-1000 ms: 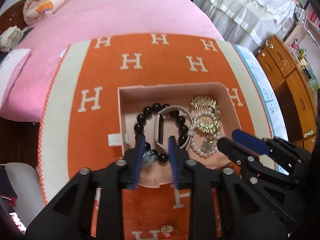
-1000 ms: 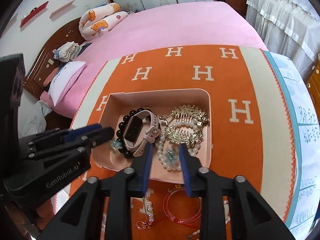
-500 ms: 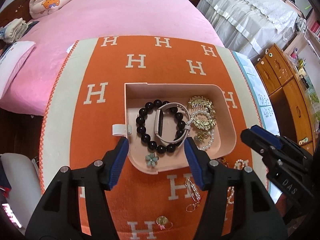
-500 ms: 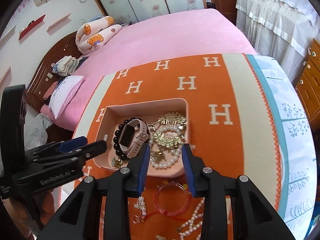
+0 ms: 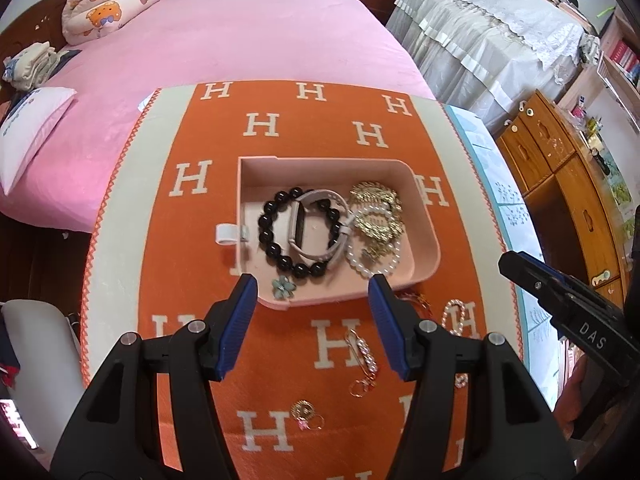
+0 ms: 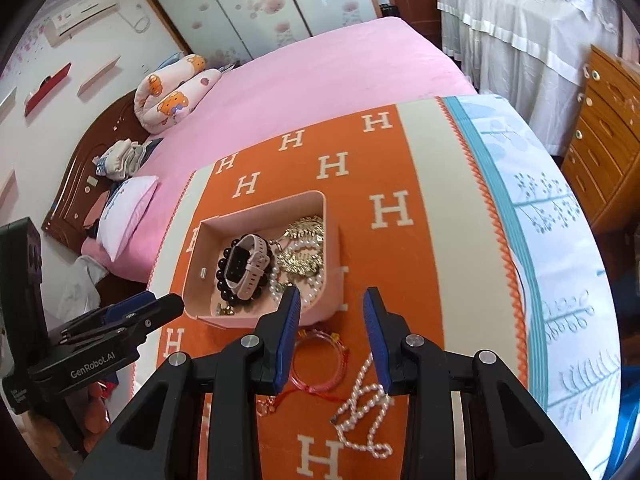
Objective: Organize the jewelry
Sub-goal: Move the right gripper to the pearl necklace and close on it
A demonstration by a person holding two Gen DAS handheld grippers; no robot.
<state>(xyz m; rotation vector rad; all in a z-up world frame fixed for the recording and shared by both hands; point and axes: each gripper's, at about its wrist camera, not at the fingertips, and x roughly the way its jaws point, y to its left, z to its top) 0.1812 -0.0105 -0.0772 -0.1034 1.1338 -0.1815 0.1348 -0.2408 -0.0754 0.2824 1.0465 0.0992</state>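
Note:
A pink jewelry box (image 5: 425, 216) (image 6: 334, 240) sits on the orange blanket. It holds a black bead bracelet (image 5: 276, 248), a pink watch (image 6: 244, 264), gold hair combs (image 5: 376, 200), a pearl bracelet (image 5: 376, 266) and a teal flower piece (image 5: 283, 287). My left gripper (image 5: 312, 300) is open and empty, just in front of the box. My right gripper (image 6: 331, 312) is open and empty, above a red string bracelet (image 6: 320, 360) and a pearl necklace (image 6: 366, 412). Loose pieces lie on the blanket: a pearl clip (image 5: 362, 350), a gold ring (image 5: 304, 410), a pearl link (image 5: 454, 316).
The orange H-patterned blanket (image 5: 272, 124) covers a small table beside a pink bed (image 5: 240, 40). A wooden dresser (image 5: 568, 168) stands to the right. The blanket's cream border and a blue-patterned cloth (image 6: 540, 208) lie to the right.
Both grippers have pulled back from the box and risen. The left jaws opened wide, leaving the teal flower piece in the box. The right jaws opened wider.

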